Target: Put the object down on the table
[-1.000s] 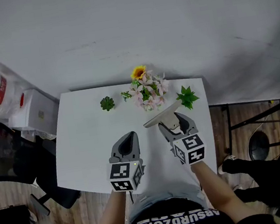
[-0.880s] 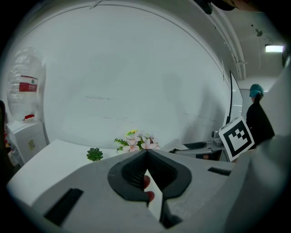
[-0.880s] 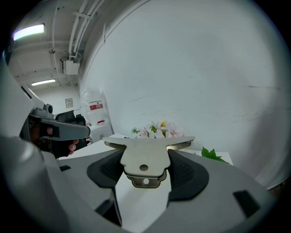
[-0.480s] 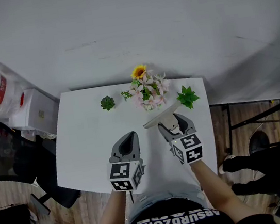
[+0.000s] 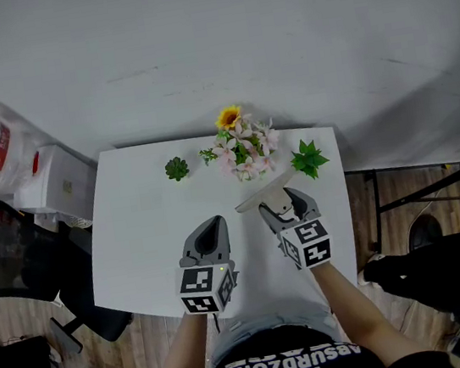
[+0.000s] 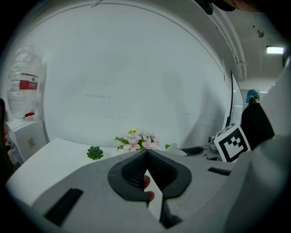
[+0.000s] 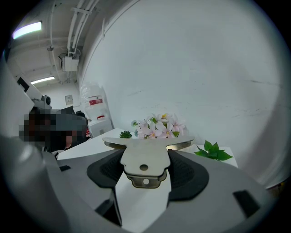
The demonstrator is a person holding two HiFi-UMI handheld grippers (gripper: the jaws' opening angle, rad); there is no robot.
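My right gripper (image 5: 282, 203) is shut on a flat, T-shaped pale metal plate (image 5: 264, 191), held above the white table (image 5: 139, 235) near its right side. In the right gripper view the plate (image 7: 145, 157) lies level between the two dark pads (image 7: 191, 175), its crossbar pointing away from me and two small holes showing. The left gripper (image 5: 211, 230) hovers over the table's front middle, shut with nothing in it. In the left gripper view its jaws (image 6: 146, 152) meet at the tip, and the right gripper's marker cube (image 6: 233, 142) shows at the right.
An artificial flower bunch (image 5: 242, 147), a small green succulent (image 5: 176, 169) and a leafy green sprig (image 5: 308, 159) stand along the table's far edge. A black chair (image 5: 13, 254) and white boxes (image 5: 54, 184) sit left of the table. A person's dark legs (image 5: 436, 272) are at the right.
The right gripper with the plate has edged very slightly left and away. The left gripper has not moved. The legs at the right have shifted.
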